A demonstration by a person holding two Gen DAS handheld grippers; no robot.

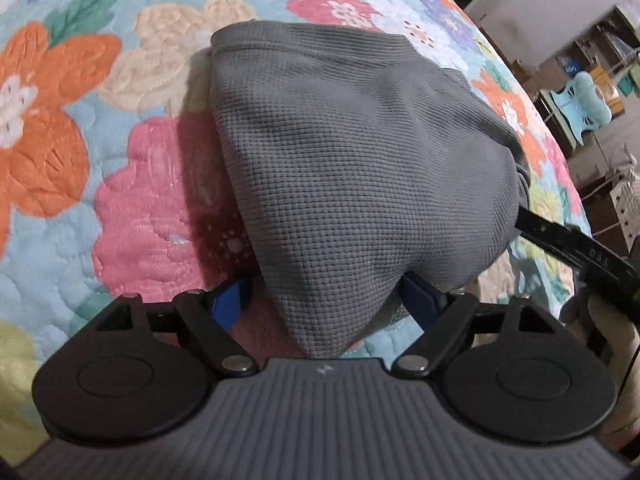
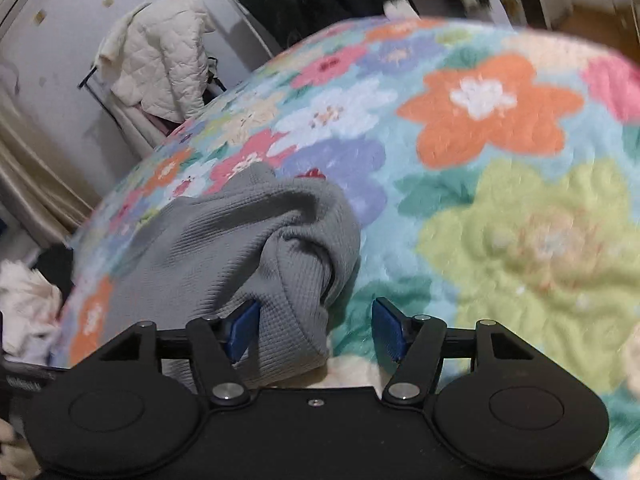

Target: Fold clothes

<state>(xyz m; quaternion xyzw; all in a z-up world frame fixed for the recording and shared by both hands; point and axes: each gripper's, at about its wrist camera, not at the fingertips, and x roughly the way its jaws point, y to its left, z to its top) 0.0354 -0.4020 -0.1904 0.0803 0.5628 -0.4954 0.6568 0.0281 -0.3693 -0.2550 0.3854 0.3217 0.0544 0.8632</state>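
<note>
Your left gripper (image 1: pixel 324 300) stands with its blue pads spread wide; a corner of the grey waffle-knit garment (image 1: pixel 352 168) hangs between them, pressed by neither. Your right gripper (image 2: pixel 316 328) is likewise apart, a bunched fold of the same garment (image 2: pixel 248 256) lying against its left pad and clear of the other. The garment rests in a rumpled heap on the floral quilt (image 1: pixel 80 128), near the bed's edge. This reads as the release after a fold or a set-down; the next move likely calls for drawing both tools clear without dragging cloth, then finding a fresh edge to take. The garment's type, its sleeves and its far side are hidden, and the right view is blurred.
</note>
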